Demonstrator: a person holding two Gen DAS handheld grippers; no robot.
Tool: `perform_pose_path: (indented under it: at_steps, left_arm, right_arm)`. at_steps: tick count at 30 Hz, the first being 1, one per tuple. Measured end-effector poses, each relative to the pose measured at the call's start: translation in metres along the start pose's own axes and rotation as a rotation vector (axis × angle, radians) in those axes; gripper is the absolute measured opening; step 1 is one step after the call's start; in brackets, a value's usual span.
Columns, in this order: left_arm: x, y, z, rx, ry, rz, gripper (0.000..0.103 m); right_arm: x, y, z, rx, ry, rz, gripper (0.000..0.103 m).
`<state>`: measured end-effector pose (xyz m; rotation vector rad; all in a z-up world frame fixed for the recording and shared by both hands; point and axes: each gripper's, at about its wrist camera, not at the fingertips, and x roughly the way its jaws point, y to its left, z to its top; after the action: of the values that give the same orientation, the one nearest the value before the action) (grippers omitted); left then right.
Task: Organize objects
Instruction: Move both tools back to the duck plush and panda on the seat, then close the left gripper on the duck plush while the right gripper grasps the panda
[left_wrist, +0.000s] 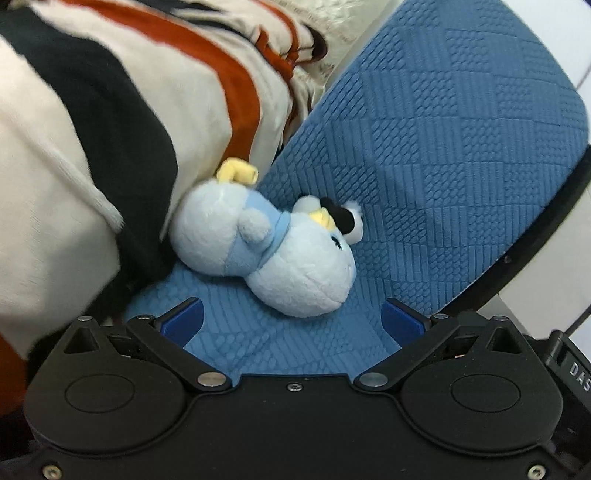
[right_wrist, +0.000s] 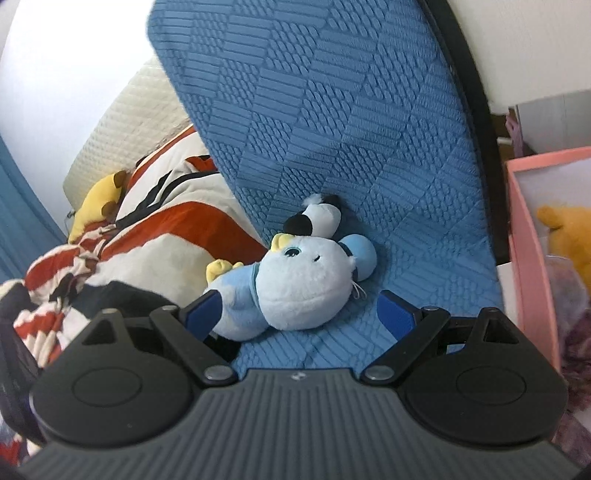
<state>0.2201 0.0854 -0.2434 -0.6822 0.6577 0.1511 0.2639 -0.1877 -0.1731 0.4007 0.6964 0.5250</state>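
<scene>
- The left tool (left_wrist: 293, 321) points down at a slant toward the blue plush toy (left_wrist: 266, 251); its blue pads are spread wide with nothing between them, and the toy's round snout lies just ahead of the gap.
- The right tool (right_wrist: 301, 314) slants down at the same blue plush toy (right_wrist: 291, 288), jaws spread wide. The toy's body reaches between the pads, and the pad on the left of that view (right_wrist: 205, 312) overlaps the toy's flank; whether it touches cannot be told.
- The toy lies on its side on the blue quilted cushion (left_wrist: 443, 166), wedged against the striped blanket (left_wrist: 147, 110) to its left.
- Hard to make out: the left-wrist view is blurred over the blanket. The toy's far side is hidden from both cameras. No hand or sleeve shows in either view.
- Left of the toy in the right-wrist view, a yellow plush (right_wrist: 98, 206) lies half buried at the blanket's far end, in front of a cream textured pillow (right_wrist: 125, 129).
- Right of the toy, past the cushion's black edge (right_wrist: 476, 110), a pink box (right_wrist: 532, 236) is cut off by the frame; an orange plush (right_wrist: 569, 236) sits in it.
- Behind the cushion stands a pale wall (right_wrist: 55, 74).
</scene>
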Motion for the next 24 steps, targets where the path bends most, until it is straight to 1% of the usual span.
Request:
perform_pose_path:
  at_steps: [4,6,12,18,19,21,24]
  left_arm:
    - [0.022,0.003,0.005,-0.029,0.033,-0.005,0.102]
    - [0.03,0.007,0.008,-0.061,0.041,-0.019,0.102]
    - [0.046,0.018,0.014,-0.13,0.059,-0.028,0.102]
    - [0.065,0.024,0.022,-0.205,0.09,-0.065,0.102]
    - [0.069,0.026,0.024,-0.223,0.096,-0.072,0.102]
    - [0.076,0.027,0.027,-0.249,0.11,-0.089,0.102]
    - [0.087,0.028,0.03,-0.277,0.124,-0.101,0.102]
  right_arm:
    - [0.02,-0.002,0.01,0.011,0.001,0.008,0.092]
    - [0.031,-0.002,0.014,0.013,0.004,0.012,0.092]
    - [0.059,-0.005,0.028,0.036,0.002,0.036,0.092]
    - [0.088,-0.006,0.037,0.051,0.011,0.057,0.092]
    - [0.093,-0.006,0.038,0.048,0.013,0.062,0.091]
    - [0.102,-0.007,0.039,0.048,0.02,0.063,0.087]
    - [0.117,-0.012,0.042,0.072,0.022,0.068,0.084]
